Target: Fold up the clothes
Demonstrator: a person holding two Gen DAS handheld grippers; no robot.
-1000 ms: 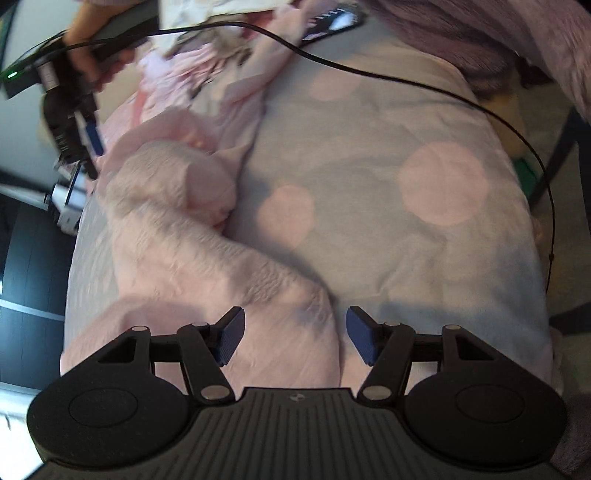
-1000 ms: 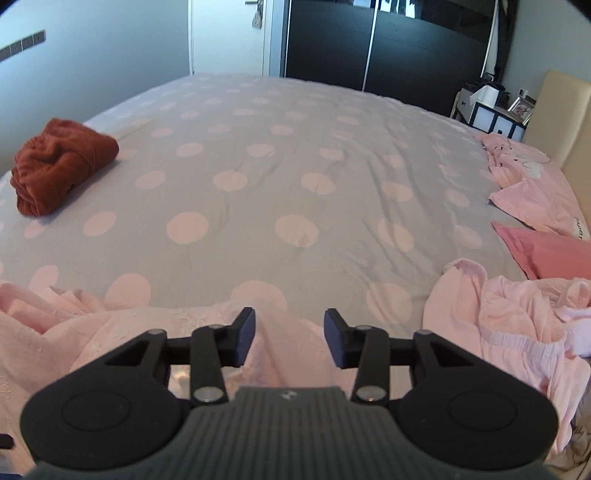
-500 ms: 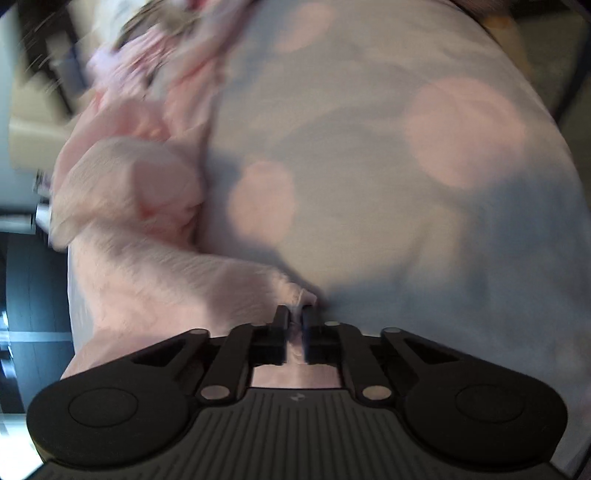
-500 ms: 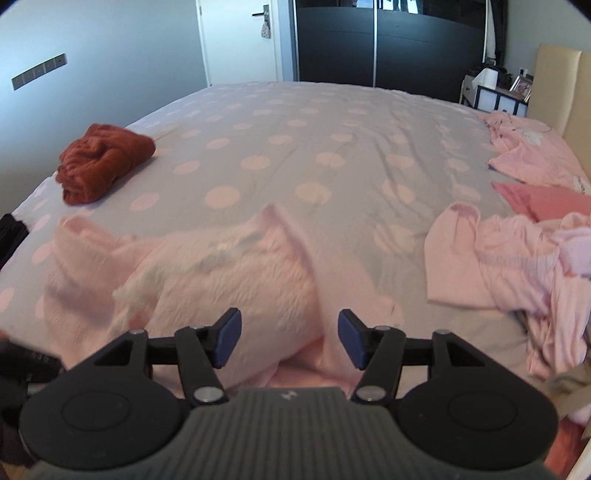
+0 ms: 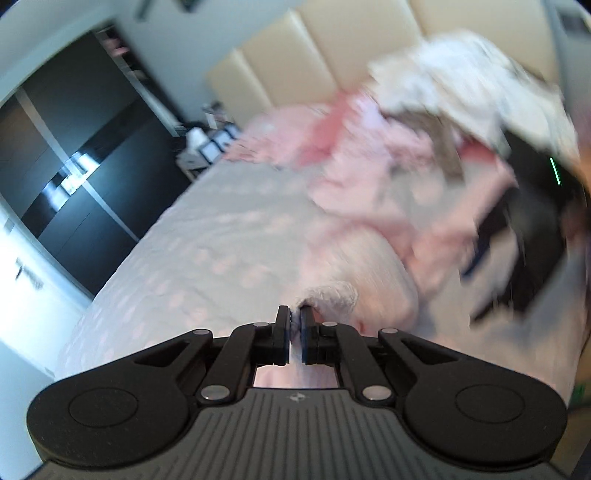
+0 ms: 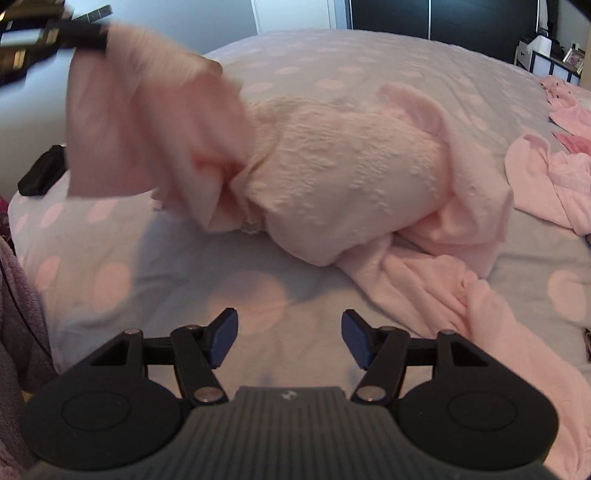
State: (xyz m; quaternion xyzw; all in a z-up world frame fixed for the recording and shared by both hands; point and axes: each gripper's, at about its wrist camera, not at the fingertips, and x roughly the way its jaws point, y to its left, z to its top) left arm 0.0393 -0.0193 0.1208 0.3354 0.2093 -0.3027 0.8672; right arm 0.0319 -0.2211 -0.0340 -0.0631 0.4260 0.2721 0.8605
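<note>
A pale pink textured garment (image 6: 343, 170) lies bunched on the grey polka-dot bed (image 6: 332, 66). My left gripper (image 5: 294, 325) is shut on an edge of this garment (image 5: 332, 295); in the right wrist view that end (image 6: 140, 110) hangs lifted at the upper left, below the blurred left gripper (image 6: 55, 33). My right gripper (image 6: 288, 338) is open and empty, just above the bedcover, in front of the garment. The left wrist view is motion-blurred.
A pile of other pink clothes (image 6: 546, 184) lies at the right of the bed; it shows blurred with white items in the left wrist view (image 5: 406, 155) by the beige headboard (image 5: 332, 48). Dark wardrobes (image 5: 74, 155) stand beyond. A purple fabric (image 6: 18, 314) lies at left.
My left gripper, shut on the garment's edge, has lifted and swung it up. My right gripper has backed away from the garment and opened wider.
</note>
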